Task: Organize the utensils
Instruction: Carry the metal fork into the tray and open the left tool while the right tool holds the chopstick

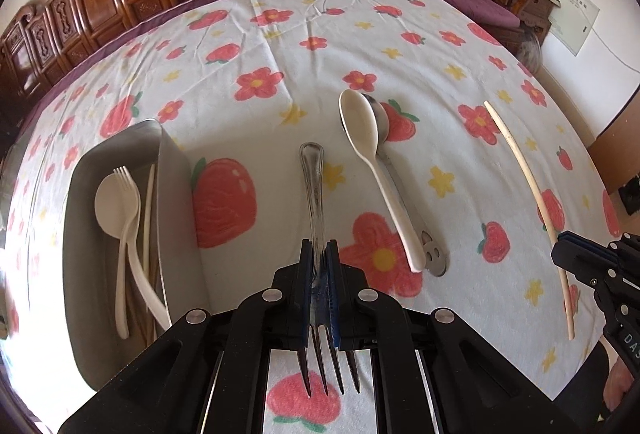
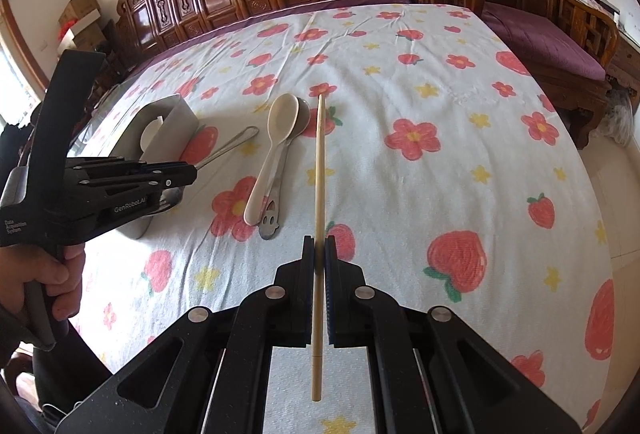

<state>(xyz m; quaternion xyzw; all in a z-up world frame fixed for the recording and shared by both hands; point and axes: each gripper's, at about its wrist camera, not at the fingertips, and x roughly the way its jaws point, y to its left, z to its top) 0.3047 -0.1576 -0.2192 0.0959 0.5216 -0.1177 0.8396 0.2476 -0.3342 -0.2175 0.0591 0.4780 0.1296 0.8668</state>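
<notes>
- Left gripper [image 1: 320, 250] clenches the metal fork [image 1: 316, 201], handle pointing up-frame; the steel tray [image 1: 172, 169] lies just lower left.
- Right gripper [image 2: 319, 246] grips the chopstick [image 2: 319, 161].

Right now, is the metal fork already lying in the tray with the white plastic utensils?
No: the metal fork is clamped in the left tool above the tablecloth, beside the metal tray.

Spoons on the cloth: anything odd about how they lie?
Yes. The white spoon lies stacked on the metal spoon, bowls overlapping, so one pinch may catch both. No spill or damage shows.
</notes>
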